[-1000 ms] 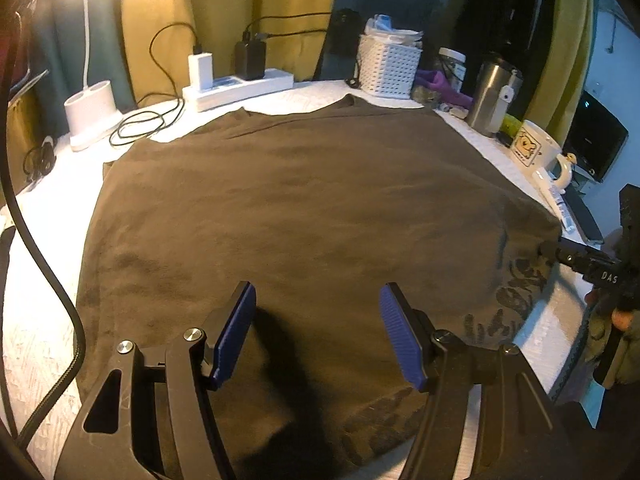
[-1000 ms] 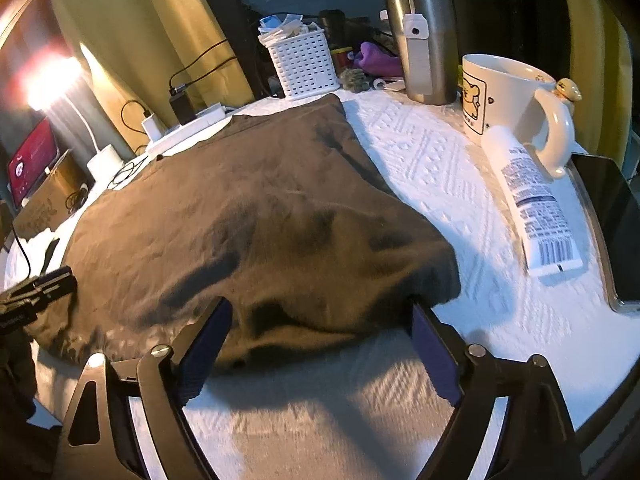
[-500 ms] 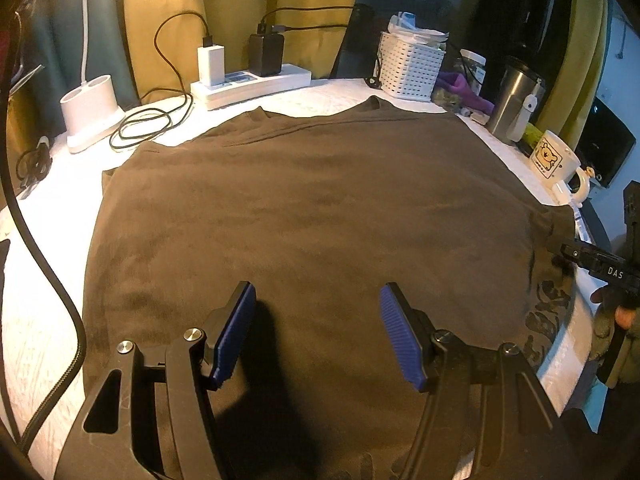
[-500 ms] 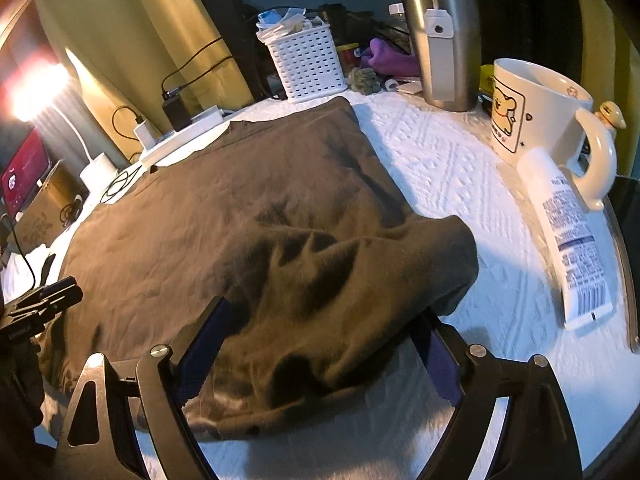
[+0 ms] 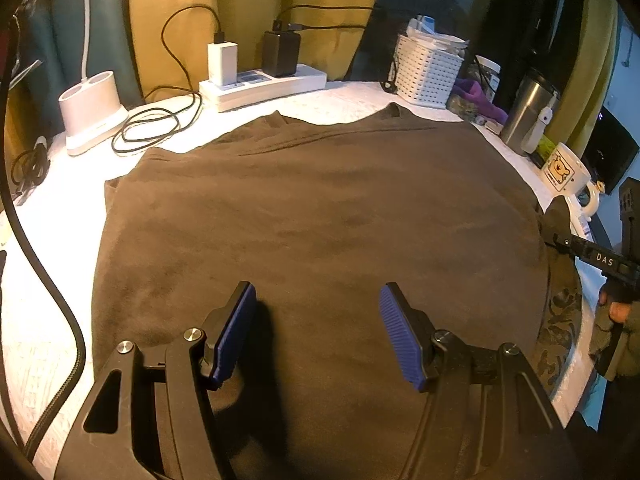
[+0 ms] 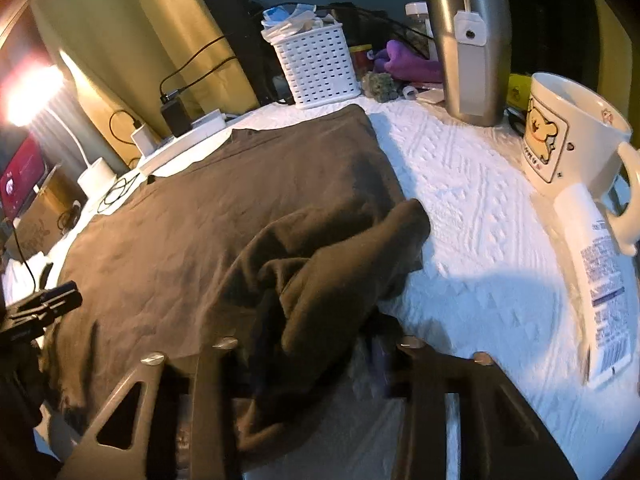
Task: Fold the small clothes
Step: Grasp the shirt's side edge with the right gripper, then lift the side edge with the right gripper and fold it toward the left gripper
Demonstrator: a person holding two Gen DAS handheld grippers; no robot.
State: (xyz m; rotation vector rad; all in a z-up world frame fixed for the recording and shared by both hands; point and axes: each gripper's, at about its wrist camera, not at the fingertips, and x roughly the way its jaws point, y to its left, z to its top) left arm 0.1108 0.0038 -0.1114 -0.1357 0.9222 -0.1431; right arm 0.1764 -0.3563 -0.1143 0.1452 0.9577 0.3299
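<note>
Brown garment [image 5: 320, 220] spread on white table cover [image 6: 480, 200]: soft, limp, best gripped at edges; right gripper [image 6: 316, 344] closing on bunched near corner, left gripper [image 5: 318, 332] open above flat cloth; white basket [image 6: 320, 68] beyond

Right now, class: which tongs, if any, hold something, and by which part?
The right tongs are closing over a bunched near-edge fold of the brown garment; a firm grip cannot be told yet. The left tongs hover open, holding nothing.
</note>
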